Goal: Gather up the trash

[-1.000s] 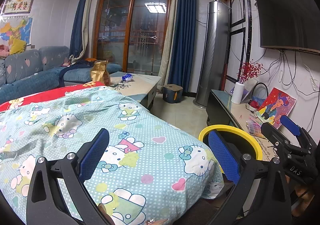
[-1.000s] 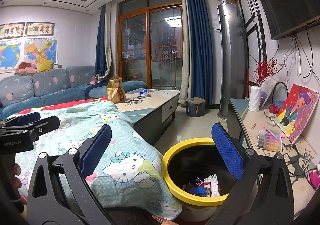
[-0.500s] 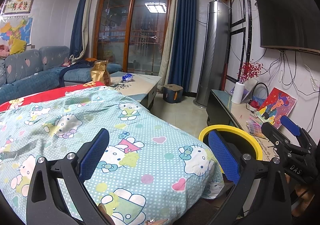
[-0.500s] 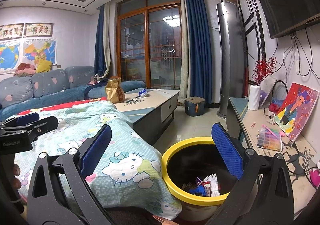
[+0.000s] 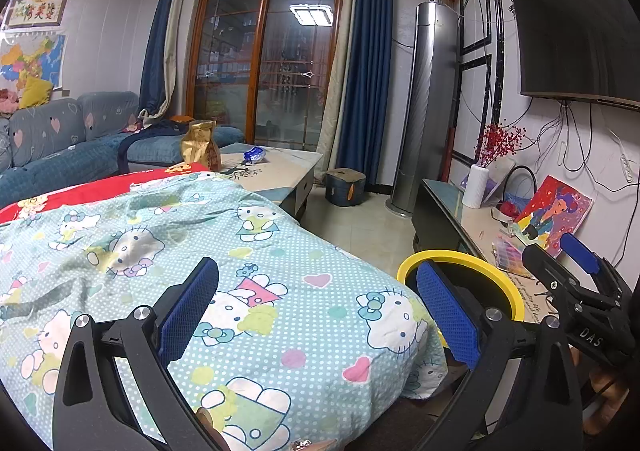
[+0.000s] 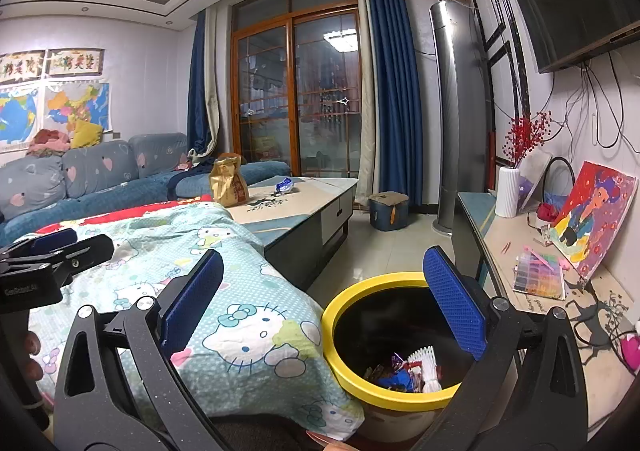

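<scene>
The left gripper (image 5: 316,307) and right gripper (image 6: 324,299) both hold their fingers spread, empty. The round yellow-rimmed trash bin (image 6: 340,311), with wrappers inside, stands at 5 o'clock of the right one.

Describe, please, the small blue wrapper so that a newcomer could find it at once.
Start at the coffee table in front of the glass doors. On its top stands a tall gold paper bag; the blue wrapper lies apart from it, nearer the doors. It is the only small, crumpled, blue-and-white thing on that tabletop.

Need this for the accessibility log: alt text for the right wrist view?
Open right gripper, holding nothing, above a yellow-rimmed trash bin containing wrappers, beside a cartoon-cat blanket. A coffee table and sofa lie beyond.
</scene>
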The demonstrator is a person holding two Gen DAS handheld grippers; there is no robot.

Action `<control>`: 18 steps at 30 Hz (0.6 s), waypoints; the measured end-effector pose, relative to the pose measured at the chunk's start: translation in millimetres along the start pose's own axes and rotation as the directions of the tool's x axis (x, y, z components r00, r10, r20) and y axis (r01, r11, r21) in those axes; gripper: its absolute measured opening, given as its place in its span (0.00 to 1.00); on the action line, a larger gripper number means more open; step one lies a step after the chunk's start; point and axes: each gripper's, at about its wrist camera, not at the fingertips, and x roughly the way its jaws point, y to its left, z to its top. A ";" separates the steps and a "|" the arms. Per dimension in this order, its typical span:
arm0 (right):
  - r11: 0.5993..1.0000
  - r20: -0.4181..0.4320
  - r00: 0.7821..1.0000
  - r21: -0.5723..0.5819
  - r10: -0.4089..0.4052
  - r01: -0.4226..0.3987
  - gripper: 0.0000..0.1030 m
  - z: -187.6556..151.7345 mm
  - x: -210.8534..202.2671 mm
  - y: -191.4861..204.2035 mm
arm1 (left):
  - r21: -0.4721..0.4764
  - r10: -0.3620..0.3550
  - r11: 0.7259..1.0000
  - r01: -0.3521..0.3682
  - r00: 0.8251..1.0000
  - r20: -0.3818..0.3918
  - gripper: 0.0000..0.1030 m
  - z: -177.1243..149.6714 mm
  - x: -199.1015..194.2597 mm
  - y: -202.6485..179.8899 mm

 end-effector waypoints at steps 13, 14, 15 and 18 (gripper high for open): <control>1.000 -0.012 1.000 0.011 0.002 -0.002 0.90 -2.1 0.5 -0.7 | -0.004 -0.001 1.000 0.001 1.000 -0.005 0.94 -2.3 -0.7 0.6; 1.000 -0.014 1.000 0.013 0.000 0.001 0.90 -2.5 0.3 -0.5 | -0.002 0.000 1.000 0.000 1.000 -0.007 0.94 -2.3 -0.5 0.5; 1.000 -0.016 1.000 0.017 -0.001 0.001 0.90 -3.0 -0.2 -0.2 | 0.000 0.003 1.000 -0.003 1.000 -0.009 0.94 -3.3 -0.4 -0.4; 1.000 -0.019 1.000 0.025 -0.004 0.004 0.90 -3.4 0.8 1.1 | 0.001 0.006 1.000 -0.006 1.000 -0.019 0.94 -5.6 0.7 -1.9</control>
